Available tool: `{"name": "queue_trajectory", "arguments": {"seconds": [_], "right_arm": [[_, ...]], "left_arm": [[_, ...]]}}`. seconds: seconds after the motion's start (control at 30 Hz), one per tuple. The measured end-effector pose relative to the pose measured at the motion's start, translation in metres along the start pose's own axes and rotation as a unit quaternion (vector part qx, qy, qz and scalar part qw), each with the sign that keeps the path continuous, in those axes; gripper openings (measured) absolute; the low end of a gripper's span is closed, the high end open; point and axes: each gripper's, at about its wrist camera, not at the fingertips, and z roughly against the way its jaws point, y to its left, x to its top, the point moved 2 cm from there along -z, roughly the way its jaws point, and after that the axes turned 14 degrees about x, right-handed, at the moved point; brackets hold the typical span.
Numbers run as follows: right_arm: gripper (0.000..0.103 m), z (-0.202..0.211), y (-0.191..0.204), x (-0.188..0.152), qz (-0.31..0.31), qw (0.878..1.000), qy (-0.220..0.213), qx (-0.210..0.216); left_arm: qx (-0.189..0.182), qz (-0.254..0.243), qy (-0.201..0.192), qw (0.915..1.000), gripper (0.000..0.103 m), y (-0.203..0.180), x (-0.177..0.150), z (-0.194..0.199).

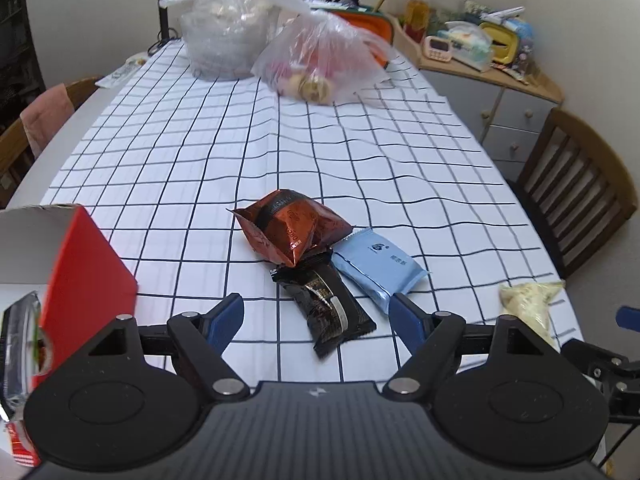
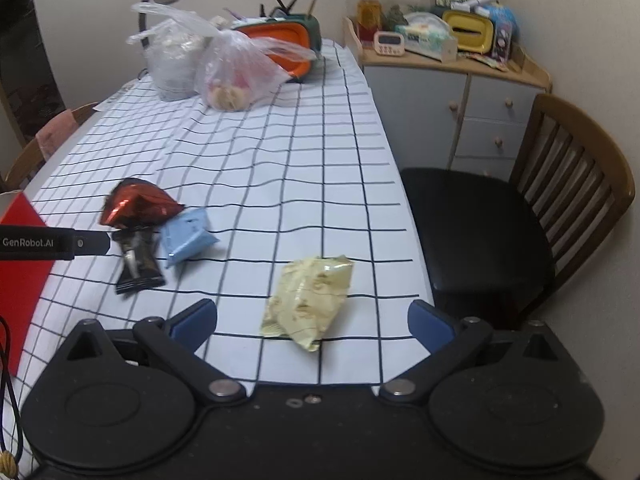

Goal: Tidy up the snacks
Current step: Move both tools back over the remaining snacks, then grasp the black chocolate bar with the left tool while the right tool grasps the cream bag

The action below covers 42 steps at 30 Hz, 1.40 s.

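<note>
Only the left wrist view shows inside the red box (image 1: 80, 264), just left of the left gripper (image 1: 316, 316), with a wrapped snack half hidden behind the gripper body. The right wrist view alone shows the whole cream packet (image 2: 310, 302), lying just ahead between the fingers of the right gripper (image 2: 312, 322). Print on the black packet (image 1: 328, 308) is unreadable. Both grippers stand wide, holding nothing. Red packet (image 1: 290, 228) and blue packet (image 1: 378, 266) lie ahead of the left gripper.

Soft even indoor light, faint shadows, slight motion blur, strong fisheye edge bending
</note>
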Motion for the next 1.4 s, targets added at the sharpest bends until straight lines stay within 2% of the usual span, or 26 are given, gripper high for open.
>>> {"name": "queue_trajectory", "arguments": {"seconds": [0.2, 0.4, 0.73, 0.83, 1.0, 1.2, 1.23, 1.4], "right_arm": [[0.101, -0.021, -0.011, 0.002, -0.011, 1.0, 0.012, 0.002], [0.098, -0.04, -0.017, 0.004, -0.017, 0.999, 0.03, 0.007], [0.091, -0.068, -0.018, 0.008, -0.029, 0.998, 0.055, 0.002], [0.086, -0.073, -0.019, 0.007, -0.034, 0.998, 0.06, -0.003], [0.078, -0.077, -0.017, 0.005, -0.033, 0.997, 0.067, -0.006], [0.069, -0.077, -0.014, 0.002, -0.031, 0.997, 0.07, 0.004], [0.065, -0.077, -0.014, 0.002, -0.031, 0.997, 0.069, 0.003], [0.055, -0.075, -0.013, 0.002, -0.031, 0.997, 0.068, 0.006]], "left_arm": [[0.02, 0.0, 0.02, 0.9996, 0.079, -0.014, 0.006, -0.024], [0.037, 0.019, 0.06, 0.9974, 0.079, -0.018, 0.01, -0.051], [0.06, 0.025, 0.092, 0.9936, 0.078, -0.026, 0.015, -0.073], [0.063, 0.023, 0.101, 0.9927, 0.069, -0.027, 0.014, -0.076], [0.063, 0.017, 0.106, 0.9923, 0.06, -0.03, 0.014, -0.08], [0.06, 0.01, 0.108, 0.9923, 0.042, -0.031, 0.014, -0.081], [0.059, 0.009, 0.107, 0.9924, 0.038, -0.031, 0.014, -0.081], [0.06, 0.006, 0.106, 0.9925, 0.034, -0.027, 0.012, -0.079]]}}
